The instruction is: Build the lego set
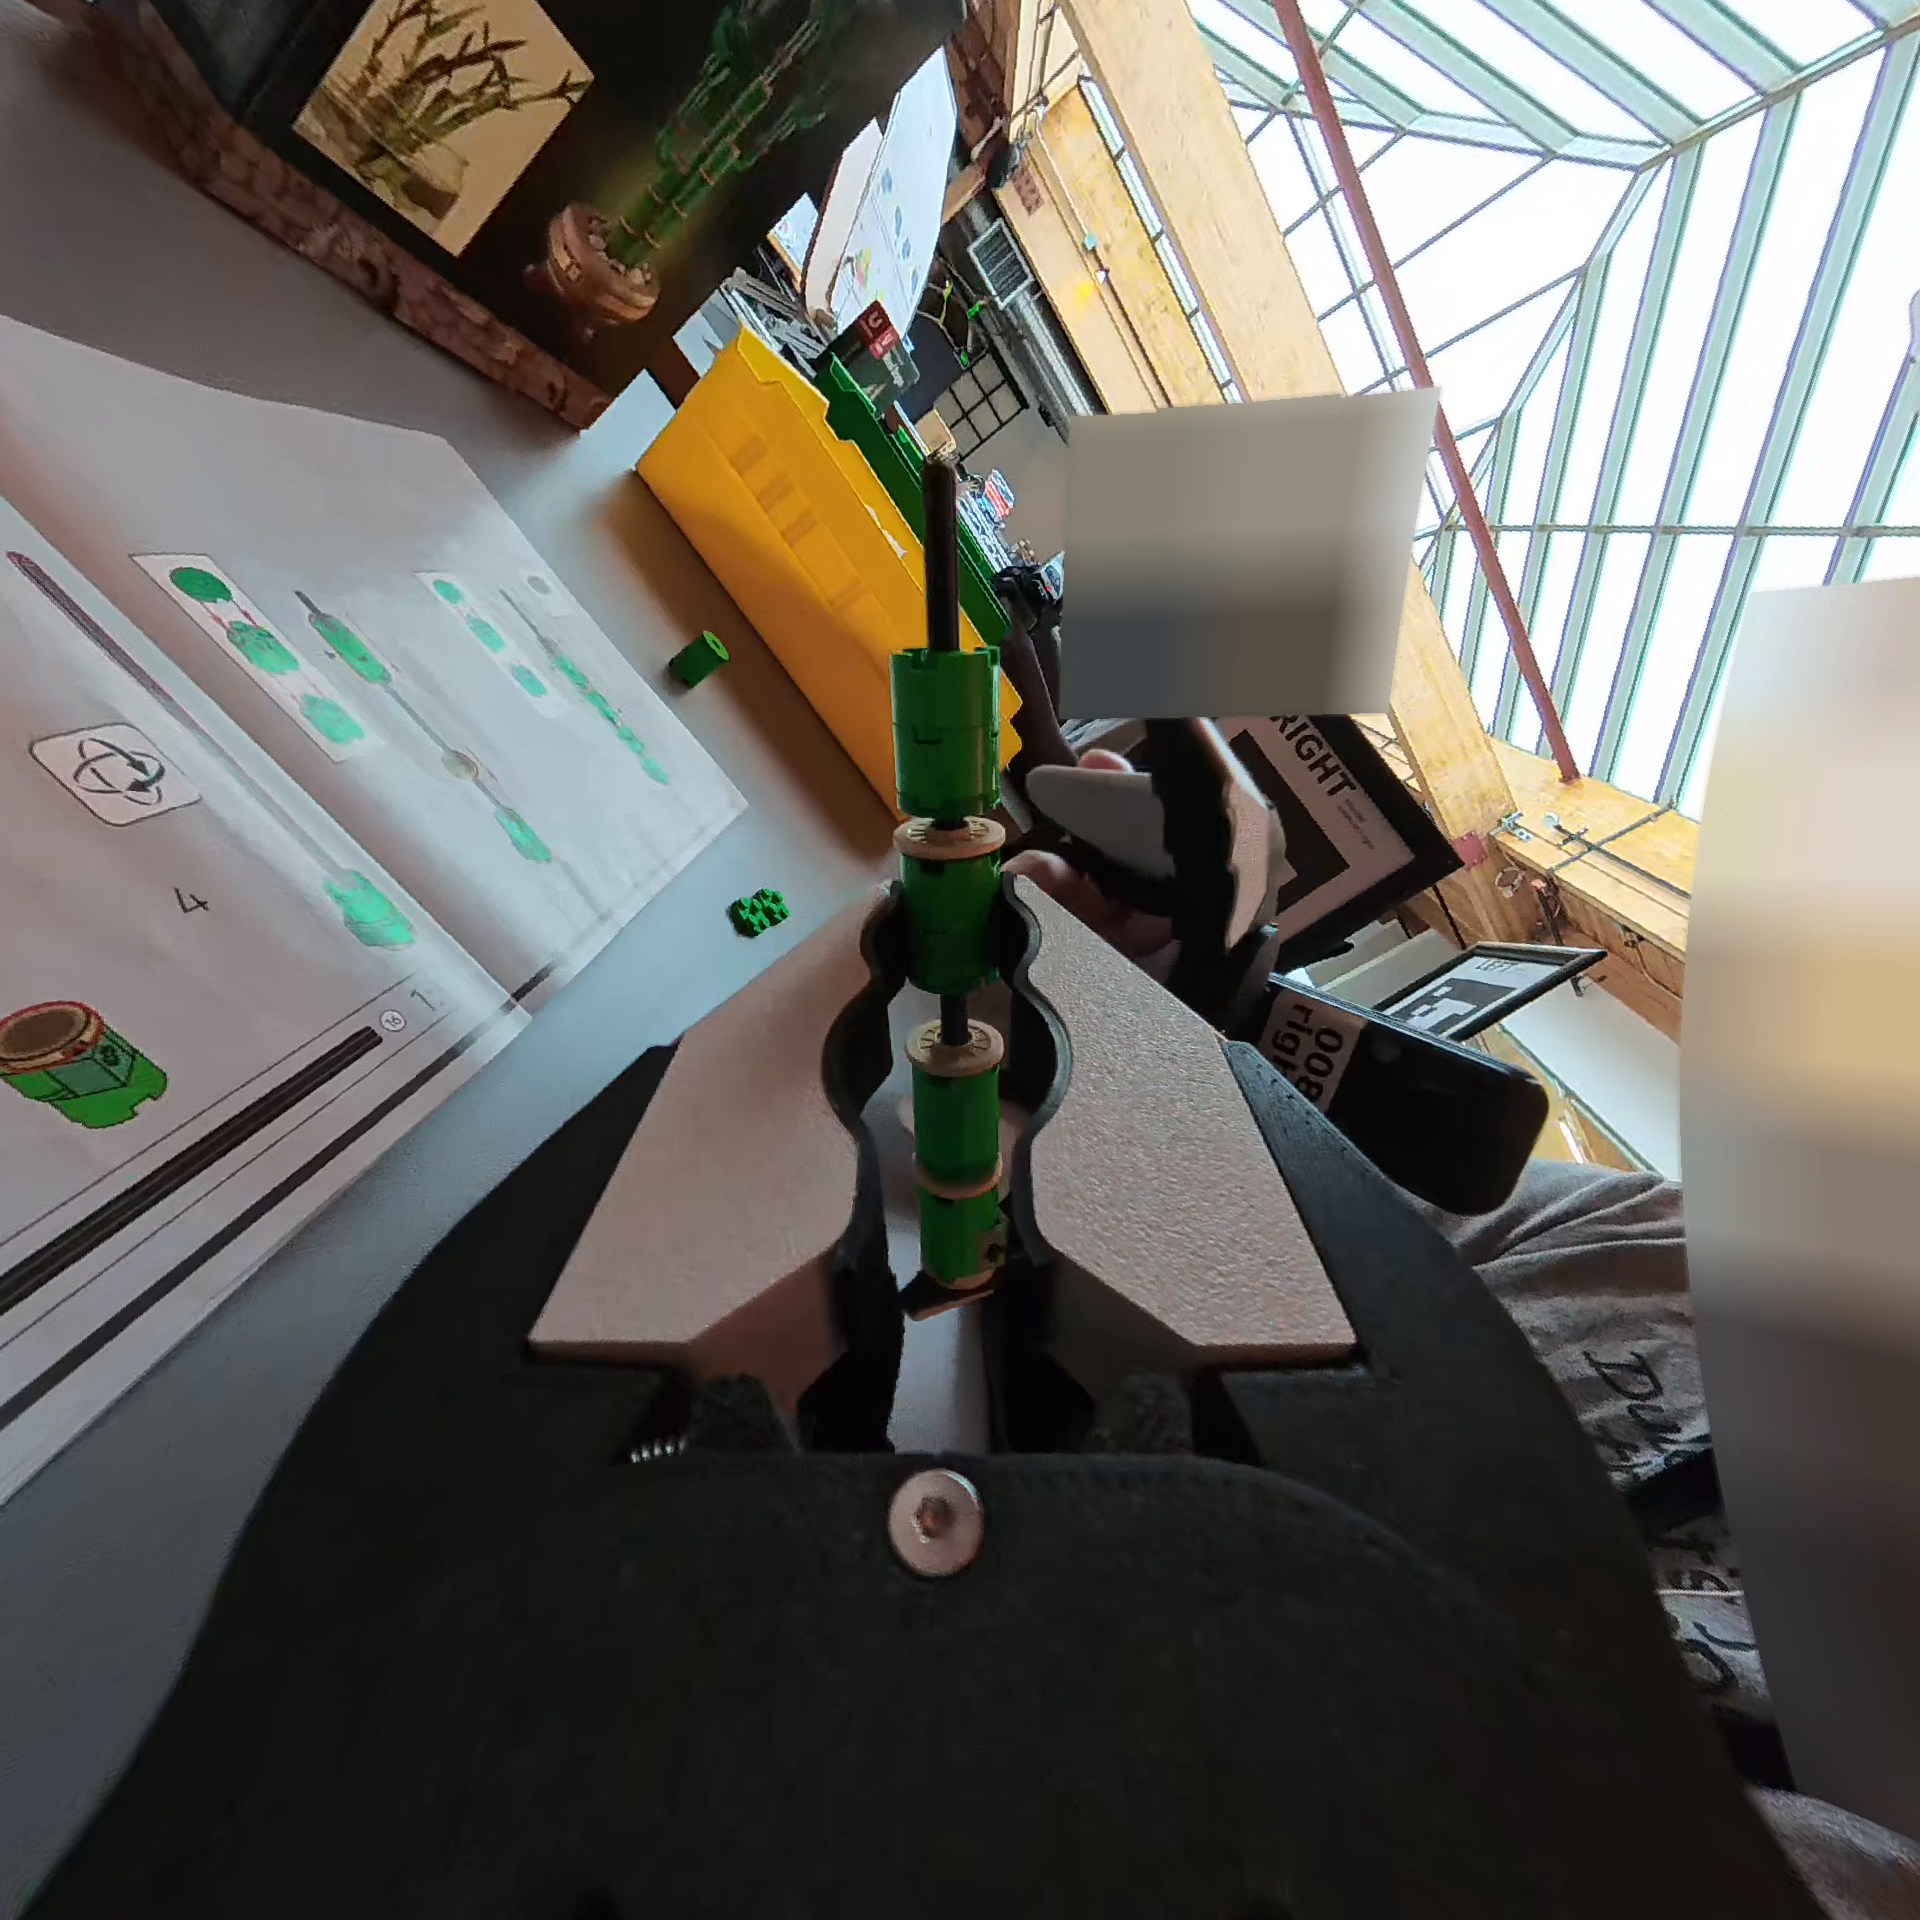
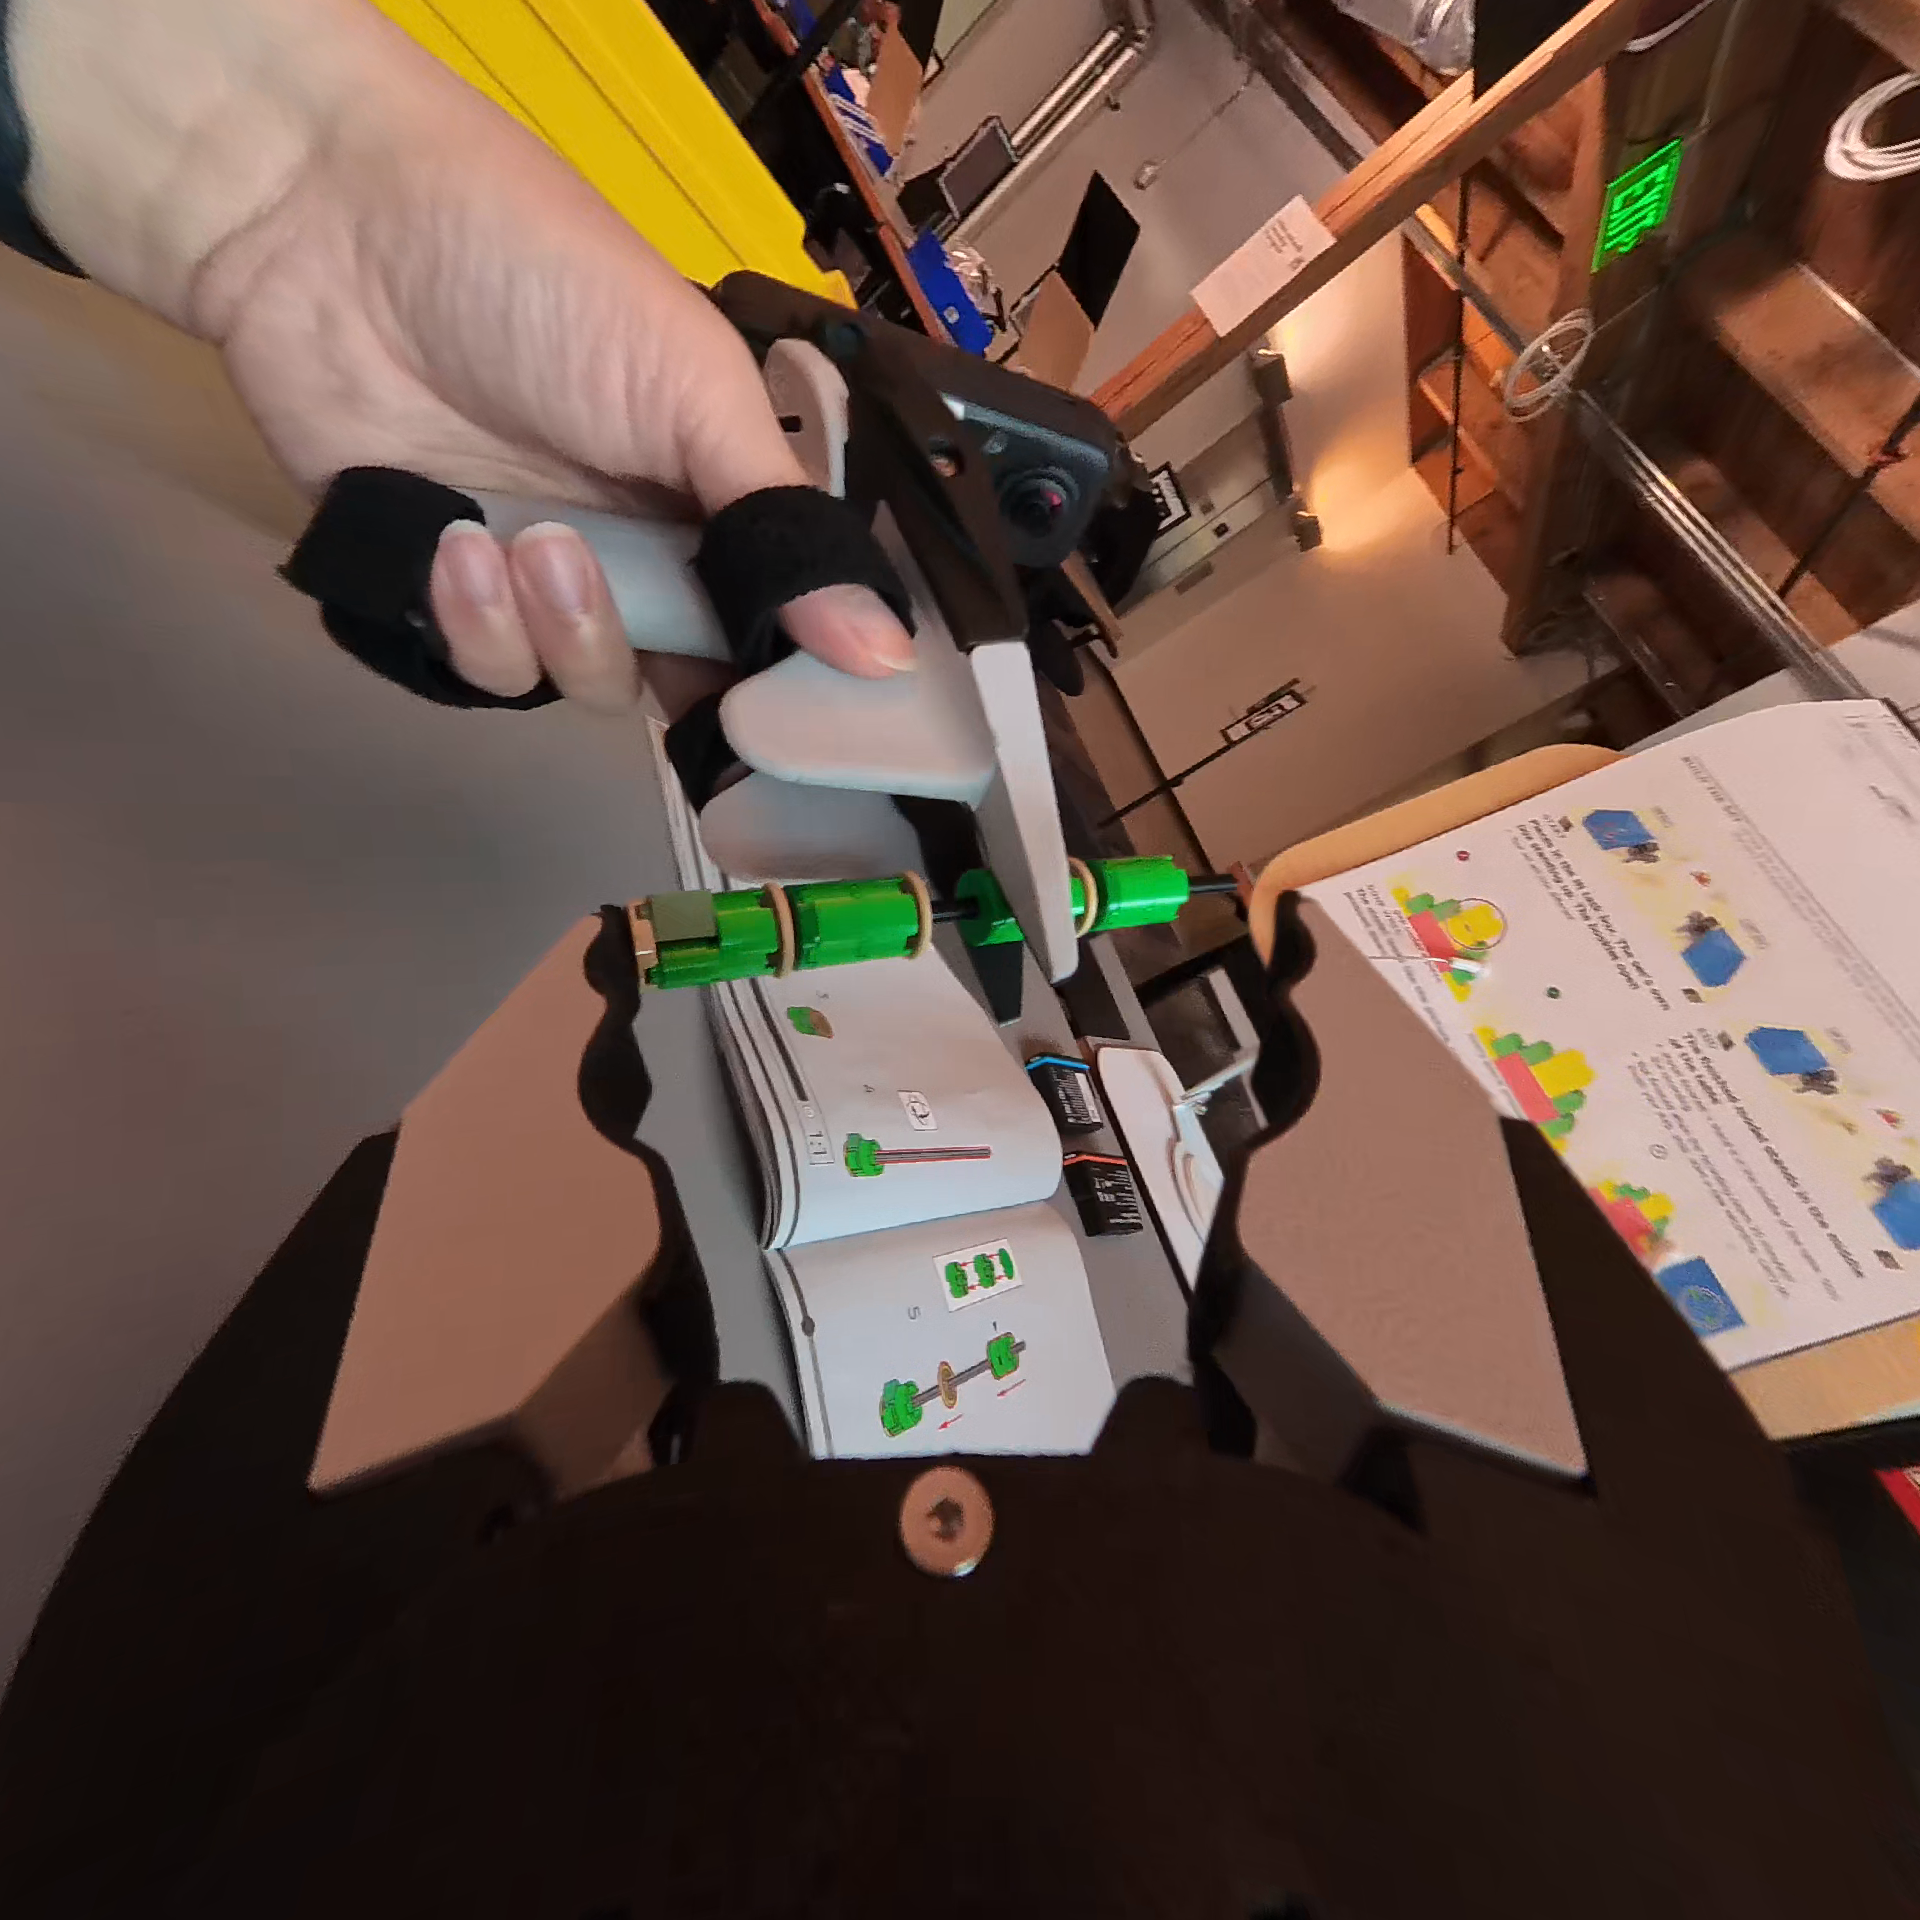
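A bamboo-stalk build (image 1: 948, 727) of green round bricks and tan rings on a black axle is gripped in my left gripper (image 1: 951, 940). The jaws are shut on a green segment near the middle, and the bare axle tip points away from me. In the right wrist view the stalk (image 2: 842, 925) lies crosswise, held by the left gripper's grey fingers (image 2: 1023, 831) and a person's hand (image 2: 447, 312). My right gripper (image 2: 948, 971) is open and empty, and the stalk runs just beyond its fingertips. The stalk's capped end is close to my right gripper's left fingertip.
An open instruction booklet (image 1: 260, 779) (image 2: 914, 1122) lies on the grey table. A loose green cylinder (image 1: 698, 658) and a small green piece (image 1: 758, 912) lie beside it. A yellow bin (image 1: 790, 540) and the set's box (image 1: 499, 135) stand behind. A printed sheet (image 2: 1662, 1039) lies at the right. Only a small space, under 4 cm, lies between the two pairs of fingers.
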`<action>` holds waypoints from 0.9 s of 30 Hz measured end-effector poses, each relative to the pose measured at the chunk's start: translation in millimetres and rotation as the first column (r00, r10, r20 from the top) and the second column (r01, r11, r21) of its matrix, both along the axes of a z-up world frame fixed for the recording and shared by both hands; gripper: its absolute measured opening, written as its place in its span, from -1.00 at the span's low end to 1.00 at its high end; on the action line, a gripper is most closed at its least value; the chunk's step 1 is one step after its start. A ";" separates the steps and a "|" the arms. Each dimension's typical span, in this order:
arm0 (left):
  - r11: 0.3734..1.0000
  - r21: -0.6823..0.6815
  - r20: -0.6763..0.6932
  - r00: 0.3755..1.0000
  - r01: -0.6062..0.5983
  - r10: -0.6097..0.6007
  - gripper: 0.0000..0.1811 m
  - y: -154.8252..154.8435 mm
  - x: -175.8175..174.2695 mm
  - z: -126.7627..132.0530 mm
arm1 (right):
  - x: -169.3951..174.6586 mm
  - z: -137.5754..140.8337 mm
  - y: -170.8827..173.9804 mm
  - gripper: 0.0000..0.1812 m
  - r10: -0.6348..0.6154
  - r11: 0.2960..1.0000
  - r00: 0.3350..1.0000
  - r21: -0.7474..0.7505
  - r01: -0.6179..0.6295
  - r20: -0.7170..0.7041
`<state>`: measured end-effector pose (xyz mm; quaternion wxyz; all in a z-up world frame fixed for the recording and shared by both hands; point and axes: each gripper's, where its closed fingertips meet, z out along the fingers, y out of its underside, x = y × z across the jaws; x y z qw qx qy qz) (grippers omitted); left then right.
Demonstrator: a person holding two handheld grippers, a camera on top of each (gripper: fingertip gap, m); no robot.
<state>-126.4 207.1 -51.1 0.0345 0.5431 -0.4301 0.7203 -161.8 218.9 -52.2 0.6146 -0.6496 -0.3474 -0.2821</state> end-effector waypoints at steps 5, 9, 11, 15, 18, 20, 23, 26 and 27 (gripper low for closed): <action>1.000 -0.008 0.002 1.000 -0.011 0.011 -0.86 -1.2 2.7 -1.8 | 9.1 -3.0 -0.8 0.36 -0.021 0.999 0.995 -0.052 0.016 -0.100; 0.999 -0.023 0.023 0.999 -0.023 0.023 -0.85 -3.0 4.5 1.2 | 4.6 -3.8 -2.0 0.23 -0.013 0.998 0.997 -0.059 0.008 -0.073; 0.999 -0.031 0.021 1.000 -0.021 0.022 -0.85 -5.5 5.6 0.3 | 1.1 -3.8 -2.1 0.19 -0.006 0.998 0.999 -0.055 0.003 -0.054; 0.999 -0.046 0.022 1.000 -0.020 0.021 -0.85 -7.0 6.4 1.0 | 0.4 -2.4 -3.0 0.19 -0.004 0.998 0.999 -0.060 0.001 -0.054; 0.999 -0.018 0.035 0.999 -0.033 0.033 -0.86 -6.1 5.7 3.0 | 5.8 -5.7 -2.9 0.21 -0.024 0.997 0.999 -0.075 0.021 -0.041; 0.999 -0.017 0.047 0.998 -0.032 0.033 -0.85 -5.4 4.1 6.0 | 8.7 -3.4 -3.8 0.22 -0.027 0.997 0.998 -0.073 0.023 -0.050; 0.998 0.056 0.065 0.998 -0.004 0.000 -0.85 -13.0 1.3 6.3 | 1.7 -5.9 -5.1 0.23 0.025 0.997 1.000 -0.075 -0.025 0.003; 0.995 0.095 0.168 0.985 0.028 -0.044 -0.85 -27.0 -5.7 25.7 | -13.3 8.0 -11.9 0.10 0.083 0.996 0.991 0.031 -0.087 0.101; 0.993 0.108 0.196 0.979 0.036 -0.057 -0.85 -31.6 -8.6 31.2 | -15.4 13.5 -13.5 0.13 0.080 0.994 0.990 0.063 -0.087 0.117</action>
